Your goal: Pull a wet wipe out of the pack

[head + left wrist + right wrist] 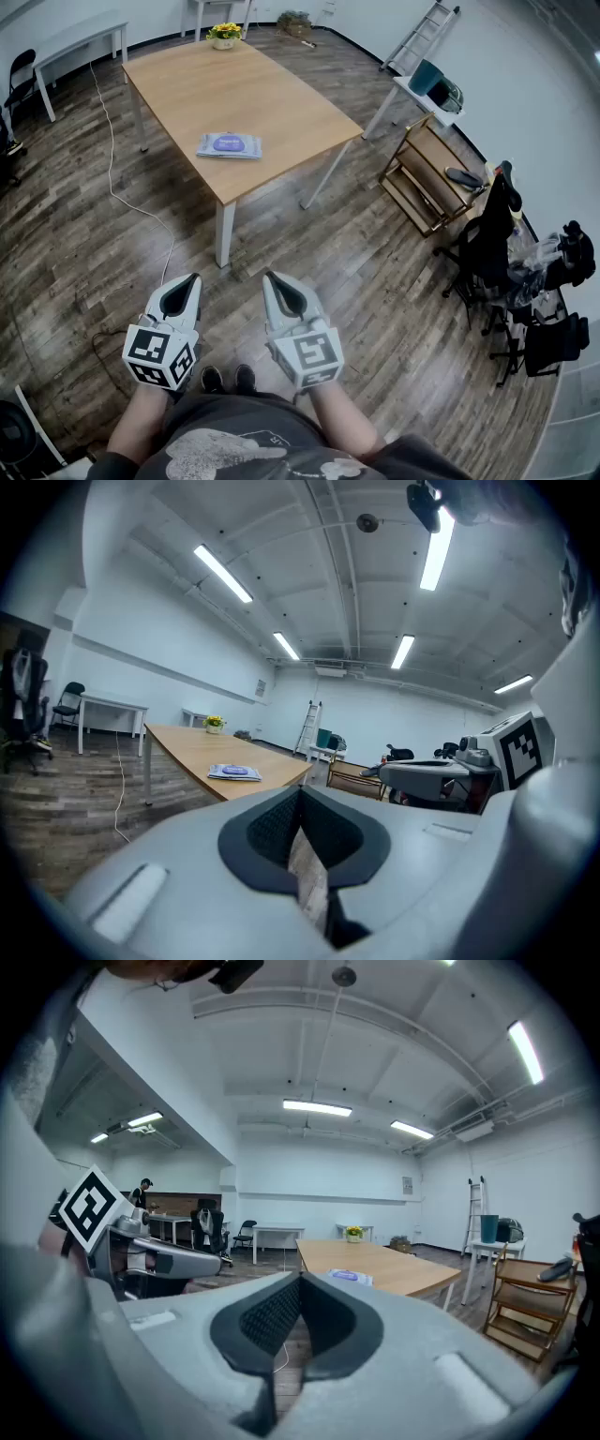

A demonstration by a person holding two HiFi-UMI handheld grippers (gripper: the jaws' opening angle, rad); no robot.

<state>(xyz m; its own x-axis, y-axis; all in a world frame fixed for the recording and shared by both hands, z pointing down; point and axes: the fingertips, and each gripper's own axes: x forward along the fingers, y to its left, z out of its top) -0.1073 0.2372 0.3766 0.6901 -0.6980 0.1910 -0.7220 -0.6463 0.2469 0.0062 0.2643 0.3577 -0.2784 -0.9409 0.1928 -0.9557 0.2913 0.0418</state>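
Note:
A flat wet wipe pack point(229, 145) with a purple label lies near the front edge of a long wooden table point(272, 103). It also shows small in the left gripper view, the pack point(234, 772), and in the right gripper view, the pack point(343, 1275). Both grippers hang side by side in front of my body, well short of the table and over the wood floor. My left gripper point(190, 281) is shut with nothing in it, and so is my right gripper point(273, 279). Their jaws meet in a closed line in both gripper views.
A pot of yellow flowers point(224, 36) stands at the table's far end. A white cable point(112, 178) trails over the floor left of the table. A wooden rack point(427, 178), office chairs point(487, 244) and a ladder point(422, 33) stand at the right.

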